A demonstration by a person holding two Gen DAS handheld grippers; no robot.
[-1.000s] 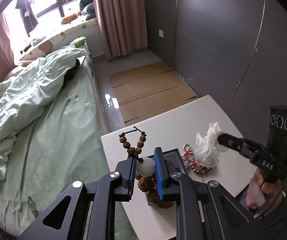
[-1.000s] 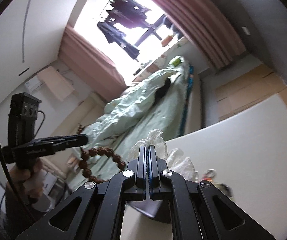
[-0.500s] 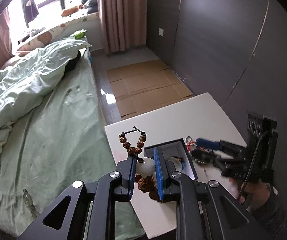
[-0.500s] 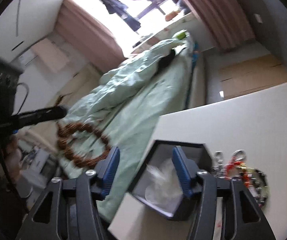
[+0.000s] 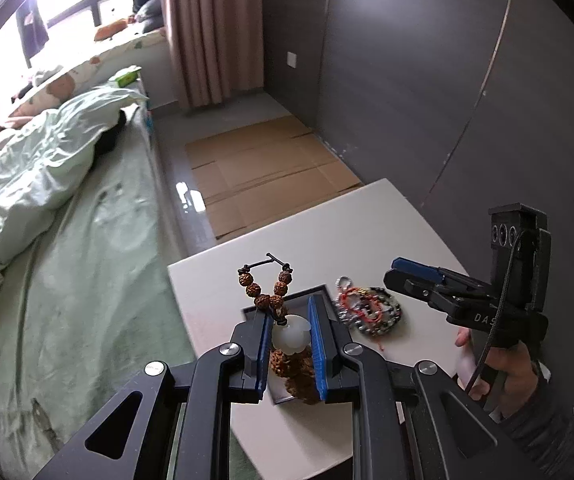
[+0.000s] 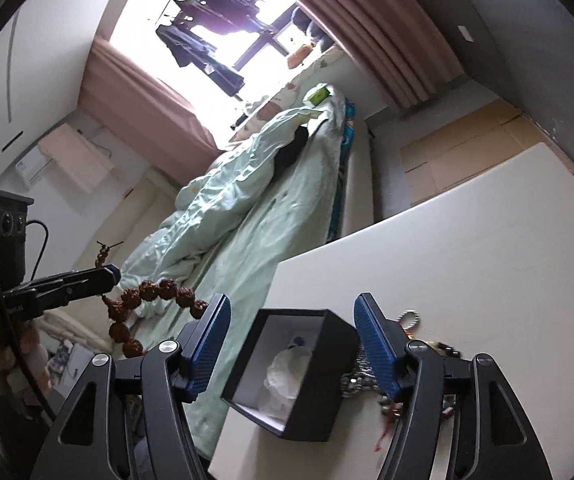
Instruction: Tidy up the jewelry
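Jewelry is only partly sorted: the left gripper (image 5: 290, 340) clamps the bead bracelet (image 5: 273, 294) above the black box (image 6: 295, 368), while the right gripper (image 6: 293, 350), jaws just spread and empty, straddles it; tangled chains (image 5: 367, 310) wait at three o'clock on the table (image 5: 311, 228).

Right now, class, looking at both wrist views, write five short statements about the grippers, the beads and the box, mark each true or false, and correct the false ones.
1. The left gripper is shut on the brown bead bracelet. True.
2. The right gripper clamps a white bag. False: its jaws have just been opening and stand apart, holding nothing.
3. The black box is open, with crumpled white plastic inside. True.
4. The box sits on the bed. False: it sits on the white table, near the edge.
5. The pile of chains and bracelets lies inside the box. False: it lies on the table beside it.
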